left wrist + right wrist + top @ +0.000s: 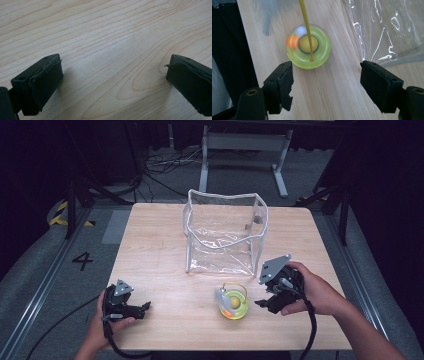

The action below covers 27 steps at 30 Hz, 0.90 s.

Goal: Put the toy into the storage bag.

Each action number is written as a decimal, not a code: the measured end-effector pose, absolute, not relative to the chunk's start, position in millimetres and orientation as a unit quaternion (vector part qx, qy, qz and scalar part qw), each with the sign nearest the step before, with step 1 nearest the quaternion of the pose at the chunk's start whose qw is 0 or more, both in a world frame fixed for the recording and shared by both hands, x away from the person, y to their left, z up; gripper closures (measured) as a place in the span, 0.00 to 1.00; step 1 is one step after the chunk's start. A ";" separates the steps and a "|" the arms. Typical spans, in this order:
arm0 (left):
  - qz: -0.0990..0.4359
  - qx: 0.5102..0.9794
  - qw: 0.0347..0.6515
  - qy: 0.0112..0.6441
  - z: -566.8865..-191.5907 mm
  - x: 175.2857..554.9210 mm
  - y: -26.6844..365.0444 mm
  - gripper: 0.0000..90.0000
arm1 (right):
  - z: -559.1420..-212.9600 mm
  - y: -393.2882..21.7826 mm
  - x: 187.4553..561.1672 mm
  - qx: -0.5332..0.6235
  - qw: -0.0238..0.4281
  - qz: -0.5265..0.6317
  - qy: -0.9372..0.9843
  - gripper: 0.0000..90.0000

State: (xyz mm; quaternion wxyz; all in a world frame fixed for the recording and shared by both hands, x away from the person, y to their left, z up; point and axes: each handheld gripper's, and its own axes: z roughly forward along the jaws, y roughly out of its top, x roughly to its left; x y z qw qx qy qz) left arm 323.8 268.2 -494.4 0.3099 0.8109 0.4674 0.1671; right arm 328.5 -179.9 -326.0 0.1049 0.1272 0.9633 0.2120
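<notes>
Two open tongs (145, 308) (260, 303) low over table (165, 245).

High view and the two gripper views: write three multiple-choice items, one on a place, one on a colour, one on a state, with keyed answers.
1. Where is the clear bag?
A. on the table, behind the toy
B. on the floor
C. in the left gripper

2. What is the main colour of the round toy?
A. red
B. yellow-green
C. black

3. How do the right gripper's jaws stand?
A. shut on the toy
B. shut on the bag
C. open, holding nothing

Answers: 1 A, it stands on the wood beyond the toy; 2 B, its ring is translucent yellow-green; 3 C, bare table shows between the jaws.
</notes>
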 end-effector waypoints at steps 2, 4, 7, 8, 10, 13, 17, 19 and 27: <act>0.167 0.811 0.310 0.467 -494.4 323.8 268.2 0.01 | -324.8 -173.7 327.7 0.121 0.104 0.208 0.965 0.30; 0.166 0.811 0.309 0.467 -494.2 323.7 268.4 0.01 | -324.4 -168.6 327.6 0.112 0.100 0.205 0.967 0.31; 0.166 0.811 0.310 0.467 -494.3 323.6 268.4 0.01 | -324.2 -162.5 327.8 0.108 0.098 0.204 0.968 0.34; 0.167 0.811 0.310 0.467 -494.3 323.6 268.5 0.01 | -324.1 -160.1 328.3 0.108 0.097 0.204 0.968 0.36; 0.166 0.811 0.311 0.467 -494.4 323.3 268.5 0.01 | -323.5 -154.1 329.8 0.108 0.093 0.205 0.968 0.38; 0.166 0.811 0.310 0.467 -494.3 323.3 268.6 0.01 | -321.4 -144.8 331.6 0.103 0.091 0.203 0.969 0.45; 0.166 0.810 0.310 0.469 -494.0 322.7 269.1 0.02 | -317.6 -135.4 335.2 0.110 0.085 0.204 0.969 0.67; 0.166 0.810 0.311 0.468 -494.1 322.7 269.1 0.02 | -317.0 -134.2 336.4 0.105 0.083 0.202 0.970 0.74; 0.165 0.811 0.312 0.468 -494.0 322.8 269.8 0.03 | -308.1 -134.5 339.5 0.097 0.063 0.176 0.978 0.98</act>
